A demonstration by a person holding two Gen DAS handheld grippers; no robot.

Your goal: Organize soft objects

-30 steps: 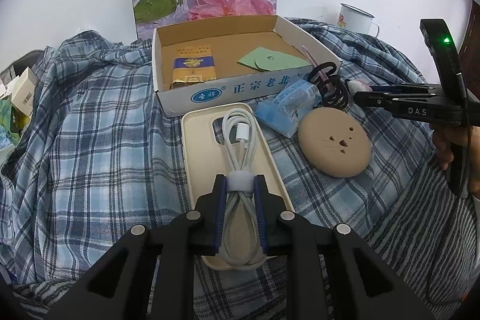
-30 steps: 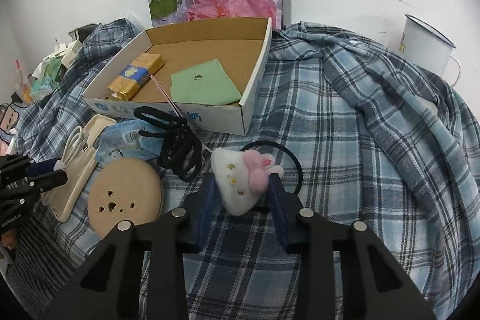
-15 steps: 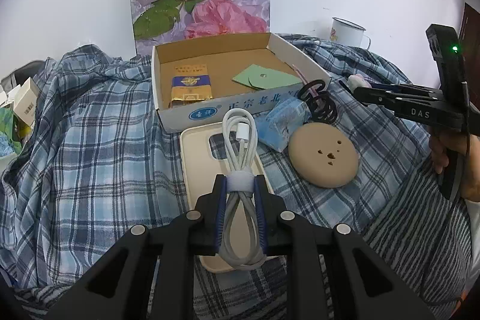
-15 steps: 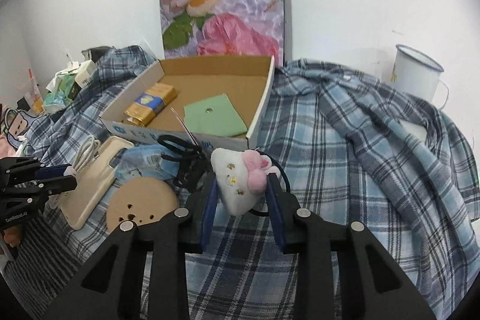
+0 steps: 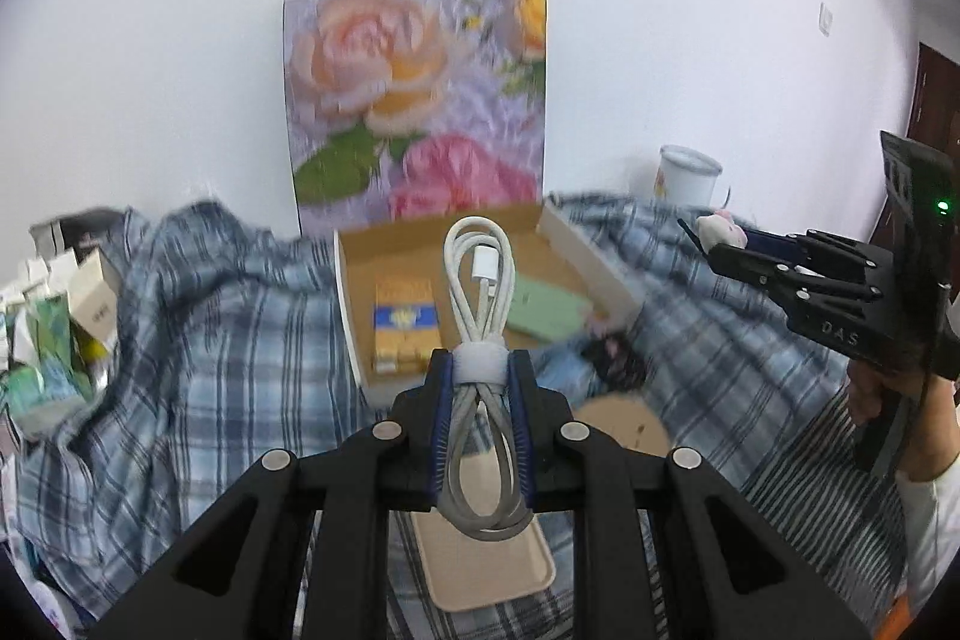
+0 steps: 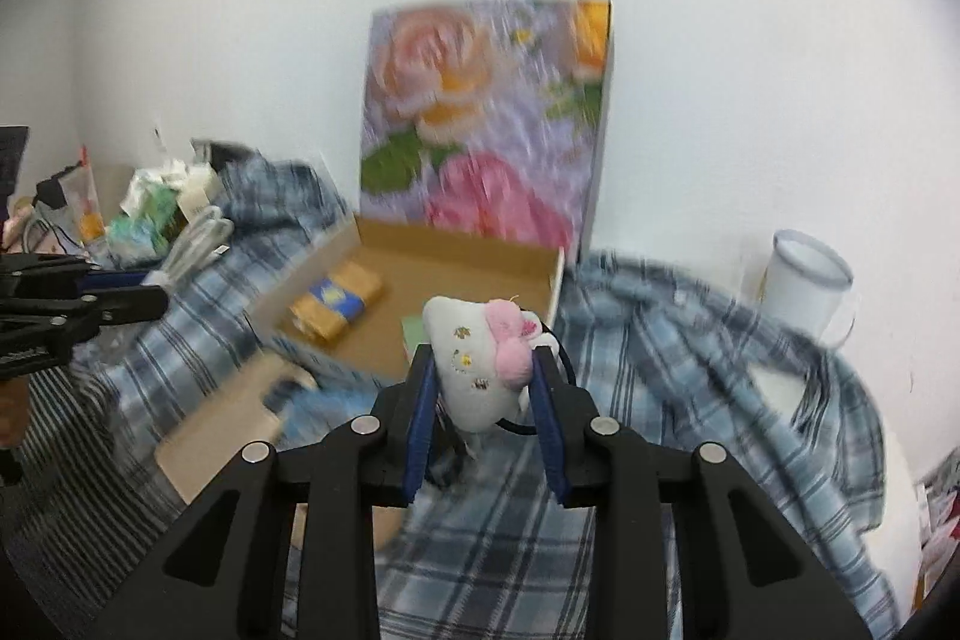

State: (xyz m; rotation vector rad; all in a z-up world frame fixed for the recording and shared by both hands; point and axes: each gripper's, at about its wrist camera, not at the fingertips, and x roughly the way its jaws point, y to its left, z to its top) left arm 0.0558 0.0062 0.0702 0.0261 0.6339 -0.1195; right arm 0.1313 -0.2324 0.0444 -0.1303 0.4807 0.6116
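left gripper (image 5: 480, 403): closed tight on the bundled white charging cable (image 5: 480, 316), pads pressing just below its white strap; the loops stood up ahead of the fingertips and the tail hung back between the fingers, clear of everything below.
right gripper (image 6: 486, 391): narrowed onto the small white plush charm (image 6: 471, 370) with its pink bow; the charm sat wedged between the blue pads, its black hair-tie loop (image 6: 555, 376) trailing behind the right pad.
below the left gripper: a beige phone case (image 5: 486, 562) lay on the plaid cloth (image 5: 210, 370), with a round tan pad (image 5: 630, 421) just to its right.
ahead of both grippers: the open cardboard box (image 5: 591, 256) sat beyond the fingertips, holding a gold-and-blue packet (image 5: 403, 325) and a green cloth (image 5: 543, 310).
farther ahead: a rose-print panel (image 5: 420, 100) leaned on the wall behind the box; a white enamel mug (image 6: 807, 289) stood ahead and to the right of the right gripper.
step in hand: both items looked lifted off the cloth and in carry, probably toward the box.
next move: likely bring each gripper forward over the box's bare floor, lower, then release; the cable's loose loops and the dangling hair tie would need to clear the box wall.
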